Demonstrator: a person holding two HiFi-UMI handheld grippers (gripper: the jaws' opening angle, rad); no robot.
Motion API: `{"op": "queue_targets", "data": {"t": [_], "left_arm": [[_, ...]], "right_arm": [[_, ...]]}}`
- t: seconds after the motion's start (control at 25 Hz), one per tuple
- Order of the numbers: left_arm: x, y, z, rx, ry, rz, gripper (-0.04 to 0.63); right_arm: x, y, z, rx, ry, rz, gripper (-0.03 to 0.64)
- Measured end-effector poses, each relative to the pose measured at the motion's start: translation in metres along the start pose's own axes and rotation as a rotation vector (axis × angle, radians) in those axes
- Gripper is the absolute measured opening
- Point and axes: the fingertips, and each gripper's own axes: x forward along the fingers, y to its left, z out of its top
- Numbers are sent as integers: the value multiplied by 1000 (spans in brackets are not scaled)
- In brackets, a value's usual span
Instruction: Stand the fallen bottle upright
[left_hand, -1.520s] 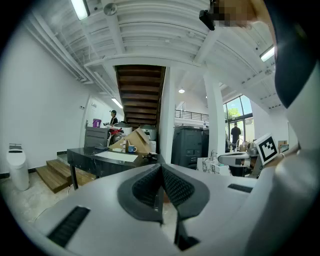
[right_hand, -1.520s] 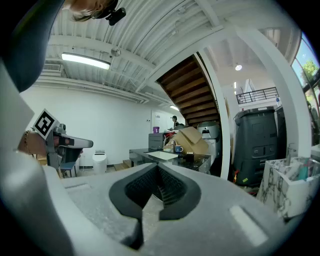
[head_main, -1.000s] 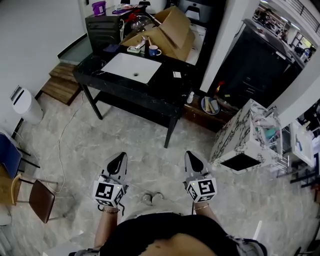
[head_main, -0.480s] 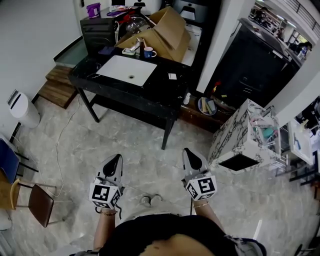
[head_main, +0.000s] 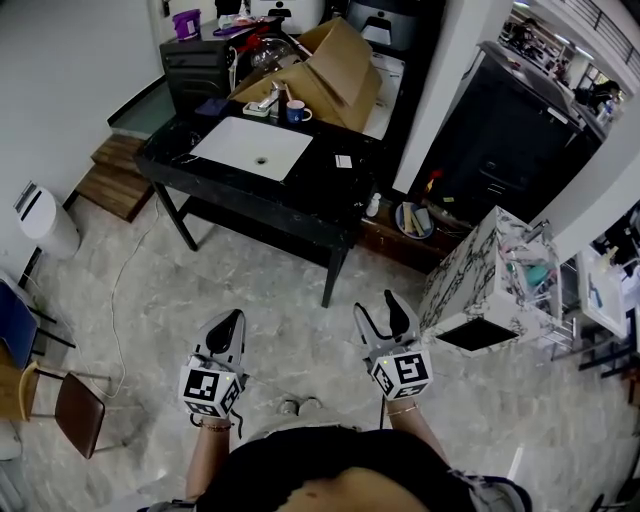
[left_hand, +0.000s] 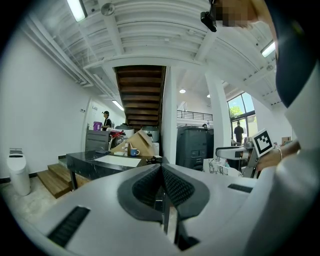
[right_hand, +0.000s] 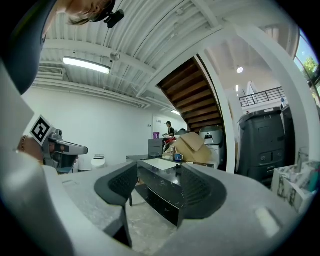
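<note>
A marble-floored room is showing a black table (head_main: 330, 190) well ahead of both tools. The left tool (head_main: 232, 322) is pressing its jaws together, empty; the right tool (head_main: 378, 312) is opening, empty. I cannot pick out the fallen bottle near the table, so everything is still waiting.

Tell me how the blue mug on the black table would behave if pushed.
The blue mug looks squat and rigid, so it would probably slide rather than tip. It seems ceramic, so it would likely break if it fell off the black table.
</note>
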Motion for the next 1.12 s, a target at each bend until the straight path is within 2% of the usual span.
{"op": "queue_targets", "data": {"t": [0.32, 0.6, 0.8, 0.92, 1.12], "left_arm": [[29, 3, 4, -7, -11, 29, 0], [48, -9, 9, 1, -41, 22, 0], [57, -10, -7, -45, -12, 25, 0], [59, -9, -10, -18, 8, 21, 0], [76, 12, -13, -36, 18, 26, 0]], "right_arm": [[21, -26, 8, -20, -12, 8, 256], [32, -42, 11, -31, -27, 32, 256], [41, -51, 7, -32, -14, 35, 256], [47, -53, 7, -57, -8, 46, 256], [71, -62, 6, -58, -9, 35, 256]]}}
